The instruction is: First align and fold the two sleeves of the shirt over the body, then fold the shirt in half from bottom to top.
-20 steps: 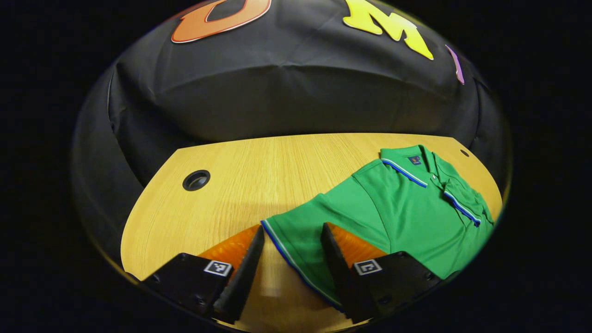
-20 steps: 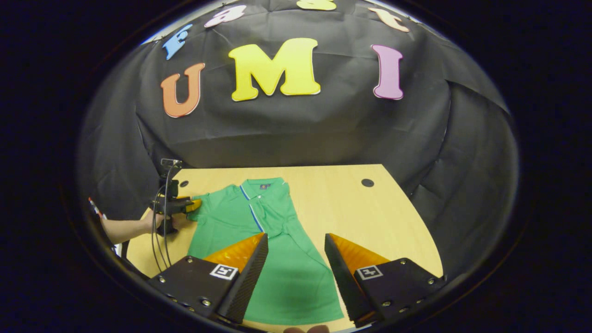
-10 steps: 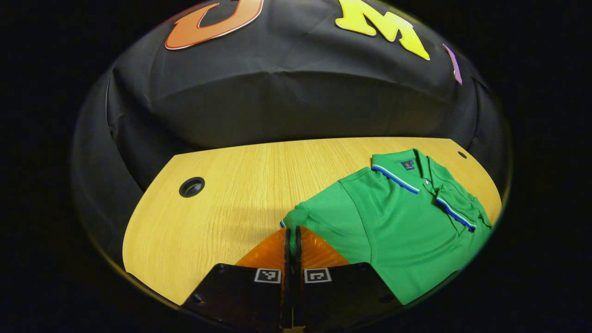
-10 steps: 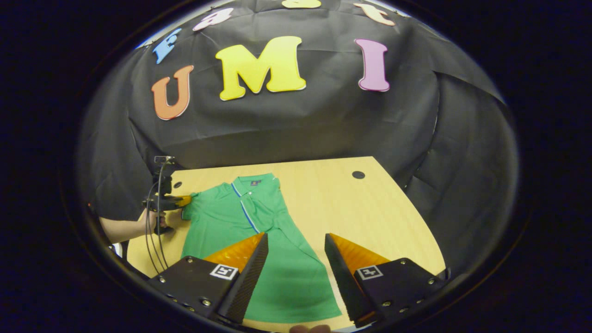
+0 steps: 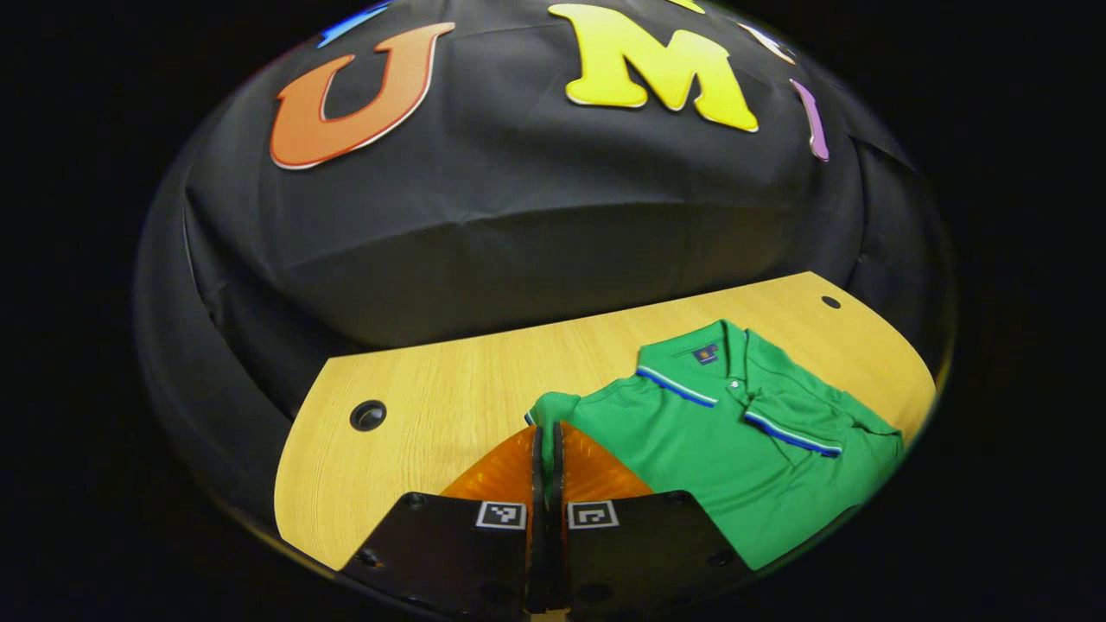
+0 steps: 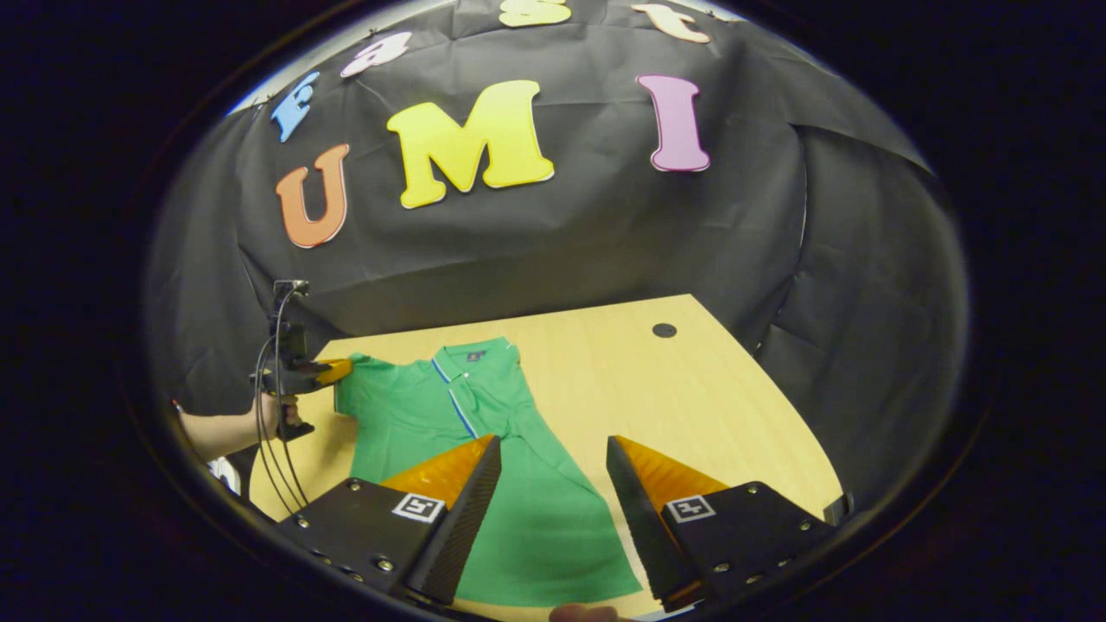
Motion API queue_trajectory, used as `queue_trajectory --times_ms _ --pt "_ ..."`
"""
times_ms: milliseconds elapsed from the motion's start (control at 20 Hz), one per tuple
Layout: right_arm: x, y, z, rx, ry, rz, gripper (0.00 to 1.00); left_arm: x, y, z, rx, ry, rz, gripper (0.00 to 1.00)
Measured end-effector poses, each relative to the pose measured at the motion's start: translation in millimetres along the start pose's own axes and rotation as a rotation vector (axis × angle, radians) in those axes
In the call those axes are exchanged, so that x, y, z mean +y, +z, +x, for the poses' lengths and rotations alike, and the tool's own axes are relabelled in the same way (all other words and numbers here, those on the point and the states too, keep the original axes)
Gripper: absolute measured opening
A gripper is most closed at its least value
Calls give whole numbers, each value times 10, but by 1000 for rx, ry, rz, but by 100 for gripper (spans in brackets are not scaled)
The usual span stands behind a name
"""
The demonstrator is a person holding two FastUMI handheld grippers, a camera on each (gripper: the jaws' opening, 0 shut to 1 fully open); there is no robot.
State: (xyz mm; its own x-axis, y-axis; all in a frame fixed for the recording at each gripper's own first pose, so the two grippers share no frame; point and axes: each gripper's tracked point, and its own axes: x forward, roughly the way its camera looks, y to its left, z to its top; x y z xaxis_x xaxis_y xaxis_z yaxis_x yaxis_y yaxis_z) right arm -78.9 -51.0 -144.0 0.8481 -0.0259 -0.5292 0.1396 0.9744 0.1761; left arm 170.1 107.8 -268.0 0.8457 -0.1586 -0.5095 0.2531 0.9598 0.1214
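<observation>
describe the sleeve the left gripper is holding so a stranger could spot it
Start at the wooden table, where a green polo shirt lies flat. Its sleeve is the bunched green flap lifted off the wood, pinched in the left gripper, unlike the flat body.

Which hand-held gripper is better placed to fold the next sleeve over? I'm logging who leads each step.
Left. The left hand-held gripper is shut on the green shirt's sleeve, lifted at its edge. The right hand-held gripper hangs open above the shirt's lower body, gripping nothing.
</observation>
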Motion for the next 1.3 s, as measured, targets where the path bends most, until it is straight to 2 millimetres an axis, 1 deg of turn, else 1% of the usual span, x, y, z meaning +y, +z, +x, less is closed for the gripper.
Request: queue_trajectory --times_ms 100,200,300,400,450,550,600,650,700,750,800,850,950,1050,1100,1150,1200,1300 --pt "-60 14 -50 -15 0 18 78 -178 107 -42 -1 -13 26 4" --pt "-147 35 -86 -30 -6 34 78 -417 176 -78 7 -34 46 4" --pt "-225 45 -101 -38 -7 52 78 -708 184 -108 20 -64 68 4" --pt "-268 20 -100 -36 -1 64 78 -1045 136 -84 31 -102 89 4" --pt "-279 -7 -98 -29 4 62 78 -1193 102 -110 33 -117 100 4" --pt "-309 -26 -94 -27 12 43 78 -1485 -31 -142 51 -173 115 7" --pt "-318 -33 -86 -25 15 37 77 -1602 -92 -174 63 -200 118 8" --pt "-313 -56 -73 -21 22 35 78 -1704 -156 -218 78 -223 113 16" --pt "-305 -74 -50 -16 28 37 77 -1758 -175 -284 79 -229 106 17" --pt "-310 -96 -41 -12 33 35 78 -1765 -138 -317 68 -227 95 46" --pt "-314 -97 -17 -10 33 26 78 -1746 -134 -377 57 -216 80 59" --pt "-320 -86 1 -14 29 9 77 -1721 -106 -442 47 -202 64 84" --pt "-335 -53 49 -23 13 -40 77 -1617 -88 -614 36 -168 38 90" --pt "-283 -1 94 -40 20 -105 77 -1448 -89 -811 24 -118 12 91" --pt "-236 19 117 -44 32 -141 77 -1400 -130 -910 29 -105 -2 93" --pt "-195 37 163 -45 46 -174 78 -1366 -198 -1018 40 -98 -13 97" --pt "-141 30 188 -41 69 -203 77 -1331 -264 -1123 50 -88 -20 98" --pt "-26 -49 231 -14 131 -249 78 -1319 -424 -1319 75 -92 -30 98"
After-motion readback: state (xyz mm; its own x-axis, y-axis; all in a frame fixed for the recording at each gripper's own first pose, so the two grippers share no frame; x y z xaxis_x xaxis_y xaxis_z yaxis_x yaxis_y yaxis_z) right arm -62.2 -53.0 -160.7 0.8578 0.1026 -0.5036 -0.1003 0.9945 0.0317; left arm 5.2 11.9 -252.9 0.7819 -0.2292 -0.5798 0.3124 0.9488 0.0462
